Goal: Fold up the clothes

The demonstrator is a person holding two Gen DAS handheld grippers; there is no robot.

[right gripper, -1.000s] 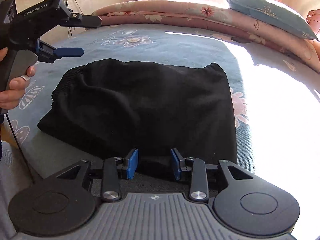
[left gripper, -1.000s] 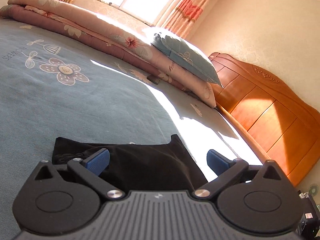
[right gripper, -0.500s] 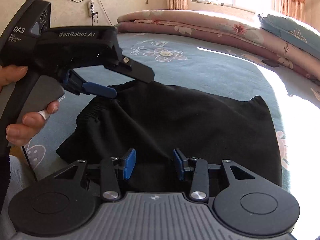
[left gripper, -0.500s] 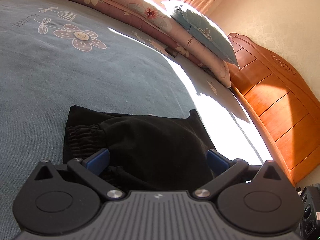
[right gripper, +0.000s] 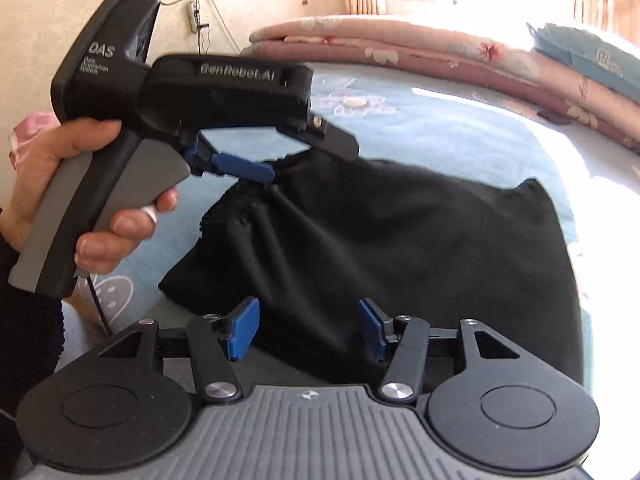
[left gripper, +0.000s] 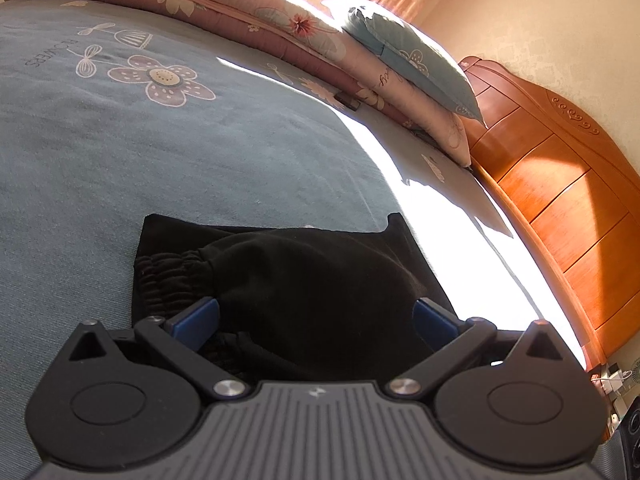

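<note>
On the blue-grey bedspread [left gripper: 120, 184], printed with flowers, lies a black garment [left gripper: 320, 288], loosely doubled over, its gathered elastic band toward nine o'clock in the left wrist view. Seen from the right wrist, the same garment [right gripper: 400, 248] spreads from the centre out to three o'clock, with creases running up toward eleven o'clock.

The left gripper [left gripper: 316, 320] stands wide open in its own view, a blue pad at either side of the cloth at six o'clock, neither pressing on it. In the right wrist view that gripper [right gripper: 280, 160] is at ten o'clock, held by a hand [right gripper: 80, 200] on a grey handle, with its tips at the bunched band; whether they touch the fabric cannot be told.

The right gripper [right gripper: 308, 328] has just been opening its jaws. They stand apart over the near edge of the garment at six o'clock, cloth lying between the pads but not squeezed.

Toward twelve o'clock a folded pink quilt [left gripper: 248, 20] runs along the far edge of the bed, a pale blue pillow [left gripper: 412, 60] on top of it. A wooden headboard [left gripper: 560, 200] is at three o'clock in the left wrist view.
</note>
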